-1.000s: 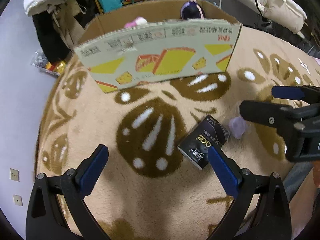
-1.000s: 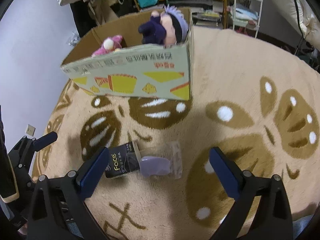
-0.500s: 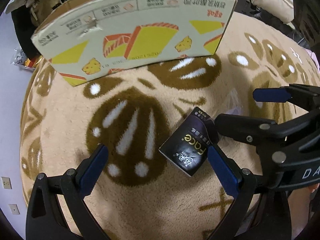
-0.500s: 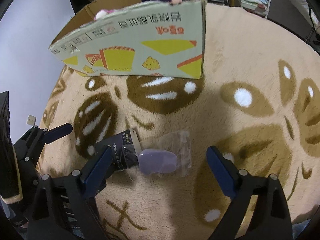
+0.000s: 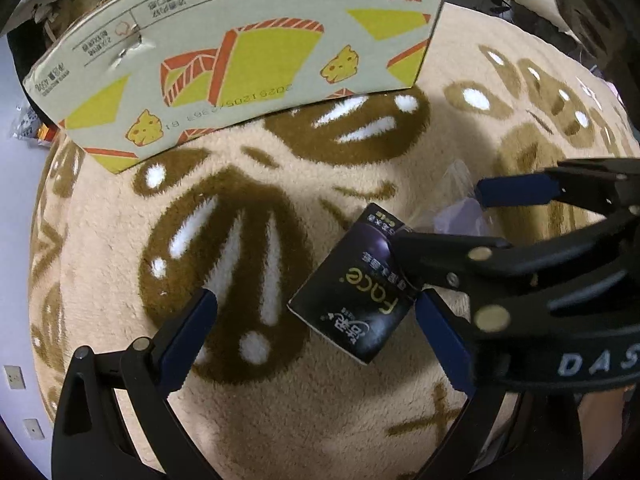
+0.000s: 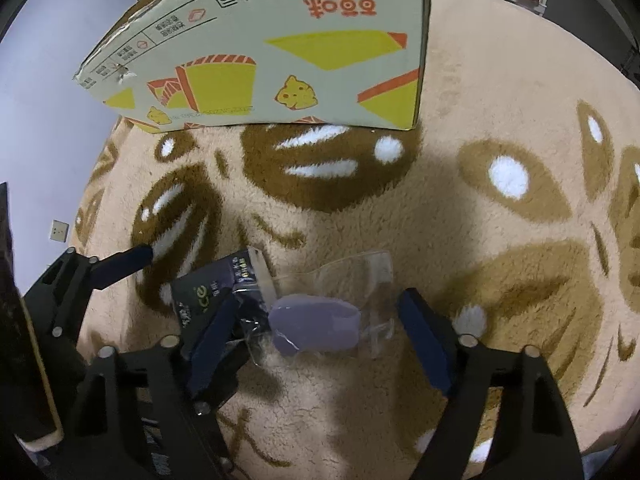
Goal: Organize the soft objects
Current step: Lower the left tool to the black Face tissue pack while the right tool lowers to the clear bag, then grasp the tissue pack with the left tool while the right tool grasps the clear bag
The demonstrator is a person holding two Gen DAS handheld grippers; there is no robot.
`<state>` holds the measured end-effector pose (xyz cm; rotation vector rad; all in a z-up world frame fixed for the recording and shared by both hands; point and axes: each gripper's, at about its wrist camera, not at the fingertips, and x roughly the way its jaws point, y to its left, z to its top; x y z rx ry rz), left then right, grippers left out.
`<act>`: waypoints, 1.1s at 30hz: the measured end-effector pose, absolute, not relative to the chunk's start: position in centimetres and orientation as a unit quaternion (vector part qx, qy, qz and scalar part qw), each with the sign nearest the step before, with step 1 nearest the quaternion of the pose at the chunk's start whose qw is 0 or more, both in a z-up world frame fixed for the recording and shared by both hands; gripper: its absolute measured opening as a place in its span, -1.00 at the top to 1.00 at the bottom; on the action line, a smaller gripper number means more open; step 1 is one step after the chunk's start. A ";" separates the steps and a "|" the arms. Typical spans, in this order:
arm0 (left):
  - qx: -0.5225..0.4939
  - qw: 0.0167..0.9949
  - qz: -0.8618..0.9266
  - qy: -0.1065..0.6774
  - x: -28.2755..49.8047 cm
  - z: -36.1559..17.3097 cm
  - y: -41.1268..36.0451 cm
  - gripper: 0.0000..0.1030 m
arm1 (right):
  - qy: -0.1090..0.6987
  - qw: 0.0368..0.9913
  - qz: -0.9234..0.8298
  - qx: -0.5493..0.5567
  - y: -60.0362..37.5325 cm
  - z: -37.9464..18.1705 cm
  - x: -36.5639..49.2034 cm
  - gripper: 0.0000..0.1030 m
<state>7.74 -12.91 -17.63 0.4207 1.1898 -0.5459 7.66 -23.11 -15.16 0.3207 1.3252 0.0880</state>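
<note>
The black tissue pack (image 5: 354, 294) lies flat on the plush rug (image 5: 280, 420) with its long axis on a diagonal: in the left wrist view it runs from lower left to upper right, the printed "Face" lettering reading along that line, the far end aimed toward the clear bag. It sits between the left gripper (image 5: 316, 320) fingers but well off centre, close against the inner side of the right-hand finger (image 5: 442, 338) and apart from the left-hand finger (image 5: 188, 330). The left gripper's jaws stand wide apart and hold nothing.

The lilac soft pad (image 6: 314, 326) lies inside a clear plastic bag (image 6: 352, 276), its long axis crosswise to the right gripper's fingers, roughly parallel to the line joining their tips. It rests between the two fingers of the right gripper (image 6: 318, 322), a little nearer the left-hand finger (image 6: 212, 338) than the right-hand one (image 6: 424, 338). Those jaws are spread wide too, gripping nothing; whether the left-hand finger touches the bag cannot be told. That same finger lies over the near end of the tissue pack, which abuts the bag's left edge.

Beyond both sets of fingertips stands the cardboard box (image 6: 280, 60), its printed side facing the cameras, resting on the rug.
</note>
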 end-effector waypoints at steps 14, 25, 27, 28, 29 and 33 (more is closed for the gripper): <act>0.198 0.785 -0.268 0.522 7.6 -17.4 -13.6 -0.61 | 0.608 0.779 0.041 0.149 -23.6 -14.9 7.5 -0.61; 0.162 0.792 -0.270 0.523 8.4 -17.2 -13.1 0.11 | 0.589 0.794 0.029 0.148 -24.6 -14.0 7.5 -0.60; 0.156 0.797 -0.256 0.524 8.6 -17.0 -12.7 0.11 | 0.572 0.808 0.023 0.143 -24.8 -13.1 7.3 -0.60; 0.151 0.800 -0.252 0.523 8.6 -16.8 -12.5 0.11 | 0.564 0.814 0.021 0.140 -24.8 -12.7 7.3 -0.60; 0.143 0.805 -0.248 0.520 8.7 -16.5 -12.2 0.11 | 0.552 0.822 0.020 0.139 -25.0 -12.1 7.1 -0.60; 0.123 0.829 -0.230 0.495 8.9 -14.7 -11.0 0.11 | 0.515 0.845 0.018 0.143 -25.5 -10.4 6.8 -0.60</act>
